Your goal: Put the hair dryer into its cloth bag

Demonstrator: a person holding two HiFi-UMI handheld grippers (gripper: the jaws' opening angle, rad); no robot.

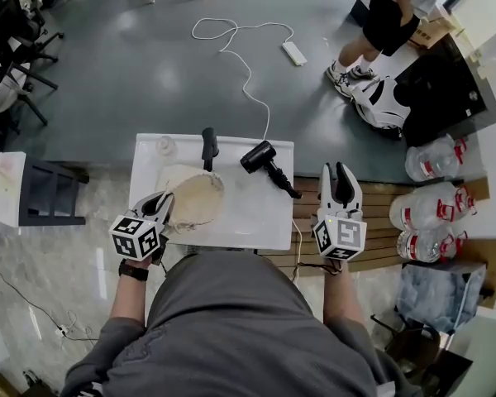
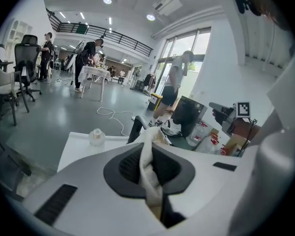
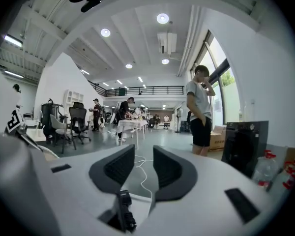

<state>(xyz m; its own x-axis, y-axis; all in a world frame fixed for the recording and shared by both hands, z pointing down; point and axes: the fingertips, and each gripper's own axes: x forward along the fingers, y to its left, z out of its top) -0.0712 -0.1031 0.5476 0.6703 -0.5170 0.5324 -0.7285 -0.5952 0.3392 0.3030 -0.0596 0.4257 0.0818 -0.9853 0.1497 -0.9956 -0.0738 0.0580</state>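
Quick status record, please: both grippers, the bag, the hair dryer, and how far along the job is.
left gripper: shut on an edge of the cloth bag
right gripper: open, nothing between the jaws, just past the table's right edge
cloth bag: on the table's left half
hair dryer: lying on the table to the right of the bag, not held
progress: hair dryer not yet in the bag

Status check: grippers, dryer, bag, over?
Left gripper shut on cloth bag edge. Right gripper open, empty. Hair dryer on table, outside bag. Black object beyond bag, off the path.
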